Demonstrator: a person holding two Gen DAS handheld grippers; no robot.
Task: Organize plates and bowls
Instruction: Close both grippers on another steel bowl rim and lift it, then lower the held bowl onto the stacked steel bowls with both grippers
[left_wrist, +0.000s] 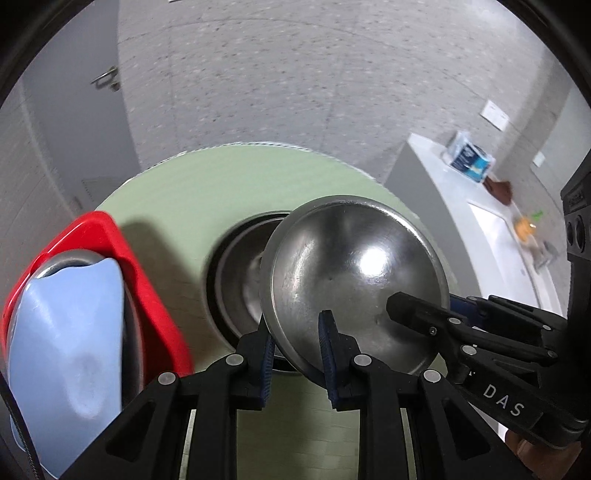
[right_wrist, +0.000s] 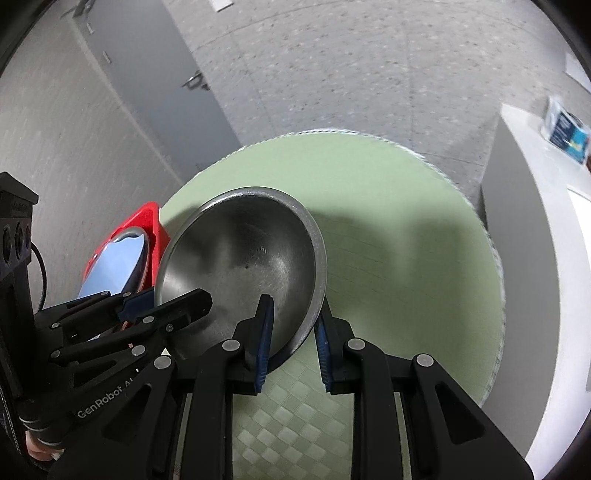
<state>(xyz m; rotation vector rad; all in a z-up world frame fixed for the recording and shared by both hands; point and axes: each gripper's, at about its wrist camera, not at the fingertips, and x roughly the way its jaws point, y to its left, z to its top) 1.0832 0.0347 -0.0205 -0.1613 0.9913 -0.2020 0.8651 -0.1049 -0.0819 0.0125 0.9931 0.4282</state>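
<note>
A steel bowl (left_wrist: 351, 273) is held tilted above the round green table (left_wrist: 207, 192). My left gripper (left_wrist: 295, 332) is shut on its near-left rim. My right gripper (right_wrist: 293, 321) is shut on its right rim; it also shows at the right of the left wrist view (left_wrist: 436, 314). The same bowl fills the middle of the right wrist view (right_wrist: 243, 266), with the left gripper (right_wrist: 162, 302) at its left edge. A second steel bowl (left_wrist: 240, 280) sits on the table behind and below it, mostly hidden.
A red bin (left_wrist: 147, 273) at the table's left holds a pale blue plate (left_wrist: 70, 332) and a steel dish on edge; it also shows in the right wrist view (right_wrist: 147, 221). A white counter (left_wrist: 491, 221) with small items stands to the right. The speckled floor lies beyond.
</note>
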